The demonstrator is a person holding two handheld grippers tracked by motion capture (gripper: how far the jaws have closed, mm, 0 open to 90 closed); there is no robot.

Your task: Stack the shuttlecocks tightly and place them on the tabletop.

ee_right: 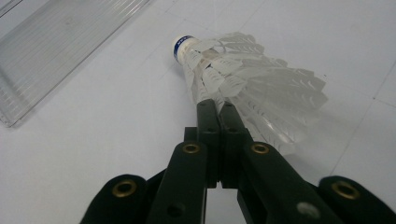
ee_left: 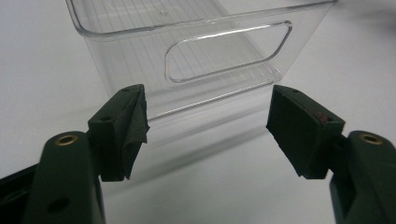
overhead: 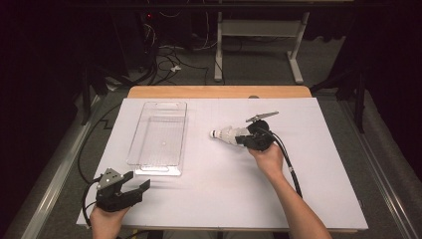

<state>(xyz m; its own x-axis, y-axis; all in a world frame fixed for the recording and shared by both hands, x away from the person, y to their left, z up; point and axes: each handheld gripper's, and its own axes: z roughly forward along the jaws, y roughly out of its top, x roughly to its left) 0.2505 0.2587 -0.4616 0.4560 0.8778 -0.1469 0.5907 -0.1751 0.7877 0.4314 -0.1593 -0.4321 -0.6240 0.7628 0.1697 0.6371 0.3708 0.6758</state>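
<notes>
Shuttlecock (overhead: 226,134) sits out on the white table (overhead: 323,199), right of centre, cork end pointing toward the clear bin (overhead: 159,139), and we've got it clamped by the feathers. Looking at the bin first: it's a long transparent plastic tray with ribbed walls and a cut-out handle at each short end, lying left of centre, and we see nothing inside it, just the bare ribbed floor. The shuttlecock lies well apart from it, off its right side.

Now the hands. Our right gripper (overhead: 244,137) reaches in from the right, the hand behind it, forearm angled up from the bottom edge. In the right gripper view its black jaws are pressed tight together, pinching the white feather skirt (ee_right: 261,93) close to the blue-banded cork (ee_right: 183,46). Our left gripper (overhead: 137,189) hangs at the near-left corner, just short of the bin's near end, jaws spread wide and holding nothing, facing the bin's handle slot (ee_left: 229,51).
</notes>
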